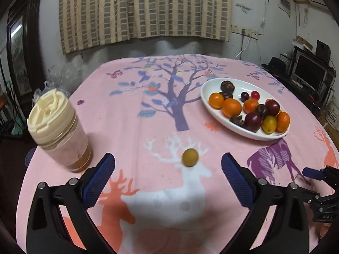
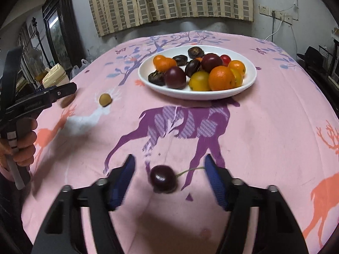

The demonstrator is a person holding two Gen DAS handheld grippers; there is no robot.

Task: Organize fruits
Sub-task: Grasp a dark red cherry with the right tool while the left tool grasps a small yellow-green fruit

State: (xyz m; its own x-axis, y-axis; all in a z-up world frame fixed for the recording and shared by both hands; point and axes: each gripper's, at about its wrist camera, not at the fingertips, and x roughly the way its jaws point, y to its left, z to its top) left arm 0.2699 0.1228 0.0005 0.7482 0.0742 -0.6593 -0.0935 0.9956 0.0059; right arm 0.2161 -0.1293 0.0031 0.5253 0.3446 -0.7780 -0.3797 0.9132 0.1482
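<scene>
Left wrist view: my left claw [image 1: 168, 169] is spread wide, the yellow fruit [image 1: 190, 157] loose just ahead between its tips, bare cloth all round. My right claw [image 2: 169, 176] is half-spread, nothing pinched; the cherry [image 2: 163, 178] lies free between its fingers, the plate [image 2: 197, 94] well ahead.

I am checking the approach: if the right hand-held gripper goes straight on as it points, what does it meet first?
Probably the dark cherry, lying on the tablecloth between the open right hand-held gripper fingers; depth is uncertain.
</scene>
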